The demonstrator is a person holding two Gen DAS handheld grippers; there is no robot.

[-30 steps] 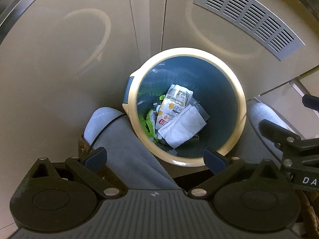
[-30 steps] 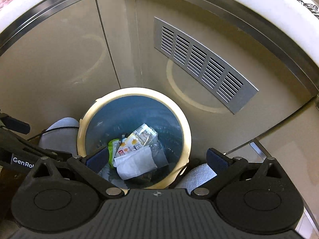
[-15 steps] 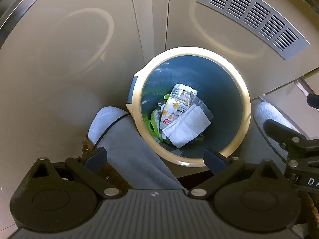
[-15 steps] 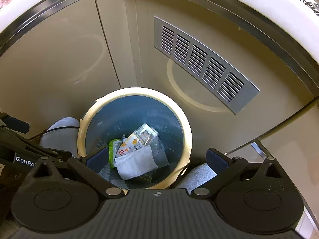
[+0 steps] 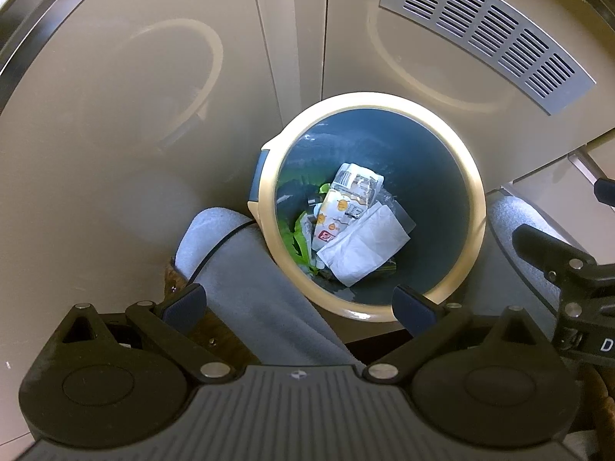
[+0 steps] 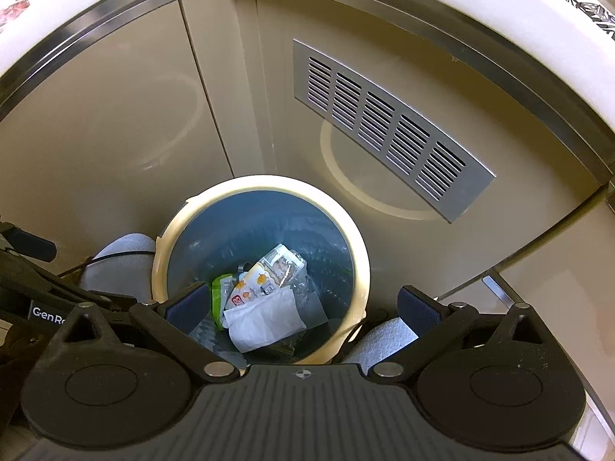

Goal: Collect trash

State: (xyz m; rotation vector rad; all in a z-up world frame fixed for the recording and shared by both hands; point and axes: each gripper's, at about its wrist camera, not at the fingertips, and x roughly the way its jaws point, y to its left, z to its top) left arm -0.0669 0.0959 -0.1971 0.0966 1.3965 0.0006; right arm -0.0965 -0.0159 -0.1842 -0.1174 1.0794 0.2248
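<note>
Against the frames of half a second and a second ago, very little has changed: in the left wrist view the bin sits slightly further right in the picture, and the litter inside lies in the same arrangement. Both sets of jaws were spread and empty then and remain so.

The left gripper (image 5: 299, 303) hangs above the person's grey trouser leg (image 5: 261, 284), jaws wide apart, nothing between them. The right gripper (image 6: 301, 304) is likewise open and empty, poised over the near rim of the bin.

The bin (image 5: 474, 207) is round, with a smooth glossy cream rim and a dark blue-grey interior; a blue tab shows on its outer left side. It stands on the floor between the person's knees, close against a glossy beige cabinet front (image 6: 115, 146) that mirrors the rim as pale rings.

The trash lies at the bottom of the bin: a flat white paper napkin (image 5: 363, 247) uppermost, a crumpled printed wrapper (image 5: 348, 199) partly under it, a green wrapper (image 5: 301, 238) to the left, and clear film at the right edge.

A slotted metal vent grille (image 6: 388, 126) is set into the panel behind. The bin mouth is unobstructed from above; the leg touches its left rim.
</note>
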